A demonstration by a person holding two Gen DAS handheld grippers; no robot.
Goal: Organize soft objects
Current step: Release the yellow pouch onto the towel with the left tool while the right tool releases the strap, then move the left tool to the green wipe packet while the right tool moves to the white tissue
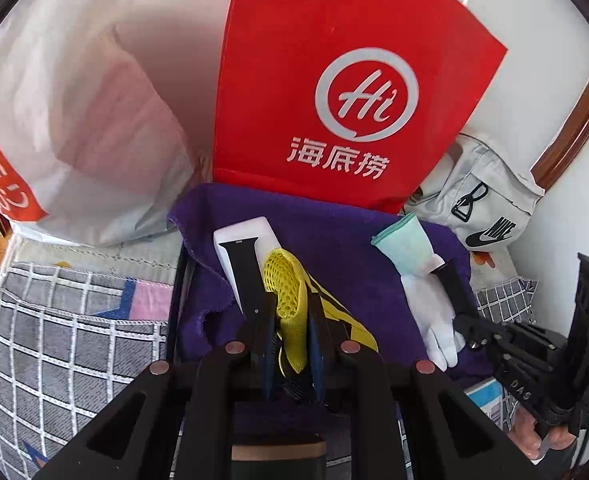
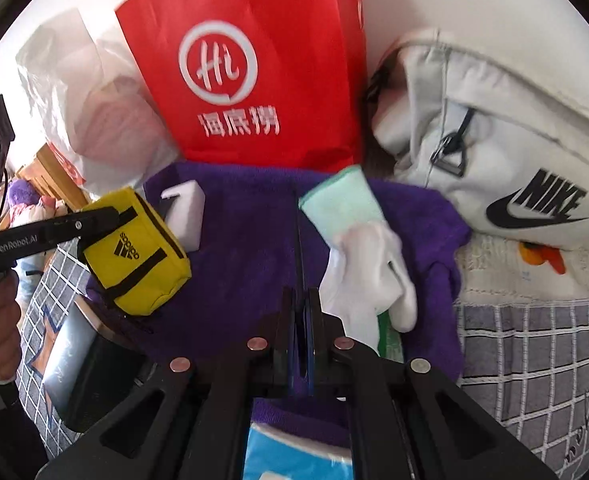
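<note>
My left gripper [image 1: 290, 280] is shut on a yellow Adidas pouch [image 1: 288, 292], held above the purple towel [image 1: 334, 240]; the right wrist view shows the pouch [image 2: 134, 252] in that gripper's fingers [image 2: 90, 218]. A white sponge block [image 1: 246, 240] lies on the towel behind the pouch. A white glove with a mint cuff [image 2: 362, 248] lies on the towel's right part. My right gripper [image 2: 300, 240] is shut with nothing between its fingers, just left of the glove; in the left wrist view its fingertip [image 1: 448, 276] rests at the glove [image 1: 426, 288].
A red paper bag [image 1: 334, 80] stands behind the towel, a white plastic bag [image 1: 74, 120] to its left, a white Nike bag [image 2: 514, 152] to its right. Grey checked bedding [image 1: 62, 340] surrounds the towel. A blue packet [image 2: 298, 456] lies near my right gripper's base.
</note>
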